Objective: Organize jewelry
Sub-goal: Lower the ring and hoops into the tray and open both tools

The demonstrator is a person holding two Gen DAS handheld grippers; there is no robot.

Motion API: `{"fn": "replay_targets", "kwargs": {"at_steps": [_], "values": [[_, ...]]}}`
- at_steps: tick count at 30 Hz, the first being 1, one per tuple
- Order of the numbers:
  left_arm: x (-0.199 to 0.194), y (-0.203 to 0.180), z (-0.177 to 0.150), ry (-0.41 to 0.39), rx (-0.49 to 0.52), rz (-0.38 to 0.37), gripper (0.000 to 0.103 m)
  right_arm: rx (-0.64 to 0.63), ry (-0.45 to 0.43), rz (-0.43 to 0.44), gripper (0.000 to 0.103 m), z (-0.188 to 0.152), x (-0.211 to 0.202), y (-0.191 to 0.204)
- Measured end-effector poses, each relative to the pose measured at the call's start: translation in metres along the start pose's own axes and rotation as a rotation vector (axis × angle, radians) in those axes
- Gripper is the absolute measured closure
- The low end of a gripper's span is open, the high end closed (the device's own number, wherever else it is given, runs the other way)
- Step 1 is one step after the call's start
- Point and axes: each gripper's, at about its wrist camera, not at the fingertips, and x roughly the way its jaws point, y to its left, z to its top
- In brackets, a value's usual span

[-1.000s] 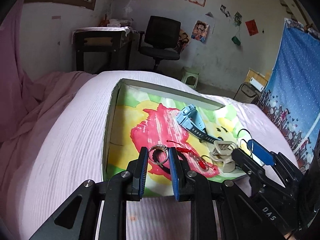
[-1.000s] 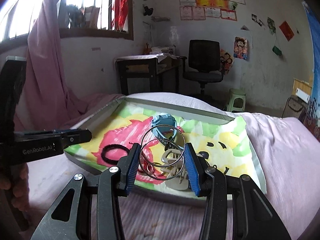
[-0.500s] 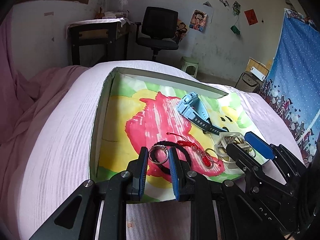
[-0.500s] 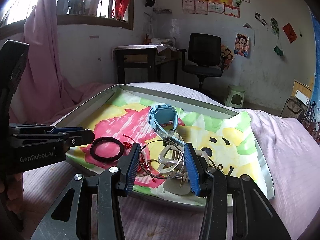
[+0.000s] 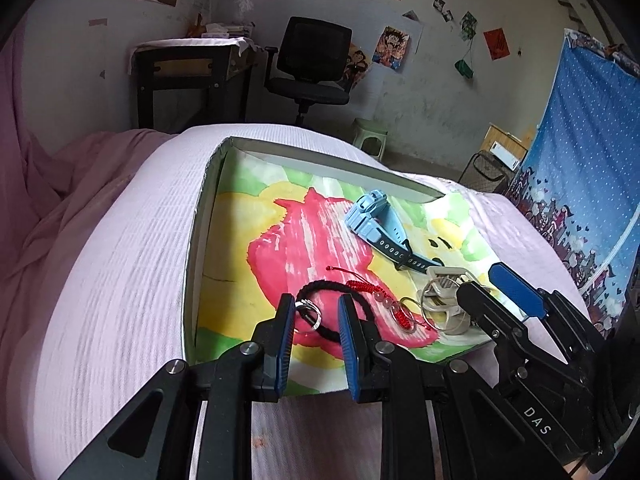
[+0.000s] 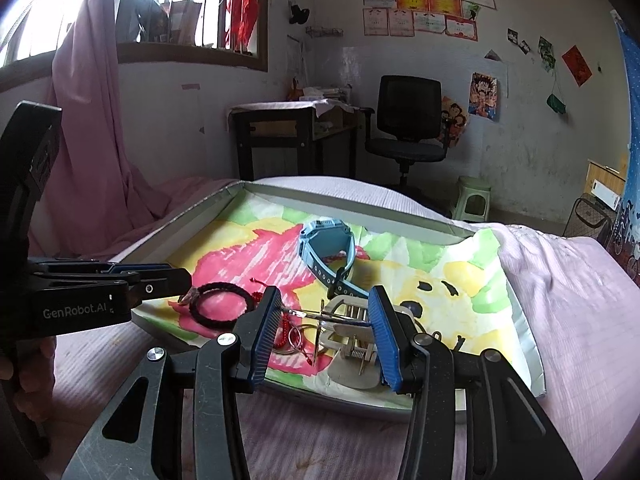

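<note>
A shallow tray (image 5: 320,155) with a colourful painted lining lies on the pink bed. In it are a blue watch (image 5: 376,224), a black braided bracelet (image 5: 332,304), a red beaded cord (image 5: 380,300) and a beige hair clip (image 5: 444,300). My left gripper (image 5: 316,316) has opened a little over the tray's near edge; a silver ring (image 5: 309,312) leans on its left finger, over the black bracelet. My right gripper (image 6: 324,316) is shut on thin silver bangles (image 6: 332,316), now edge-on and tilted flat, low over the hair clip (image 6: 352,344).
The tray's raised rim (image 6: 352,200) runs along the far side. Pink bedding (image 5: 100,260) surrounds the tray. A desk (image 6: 288,136), office chair (image 6: 408,128) and green stool (image 6: 474,200) stand beyond the bed. A blue curtain (image 5: 592,184) hangs at right.
Both grippers moved forward and down over the tray. The left fingers parted and the ring slipped toward the left finger. The bangles in the right gripper tipped from upright to nearly flat.
</note>
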Motion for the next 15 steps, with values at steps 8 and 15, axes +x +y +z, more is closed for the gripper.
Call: {"fn": "replay_targets", "kwargs": {"at_steps": [8,15], "values": [[-0.023,-0.006,-0.004,-0.083,0.008,0.02,0.049,0.013,-0.04,-0.004,0.053,0.003,-0.016,-0.003],[-0.047,-0.01,-0.009,-0.161,0.023,0.06,0.029,0.059,-0.074,-0.013,0.037,0.006,-0.032,-0.014]]}}
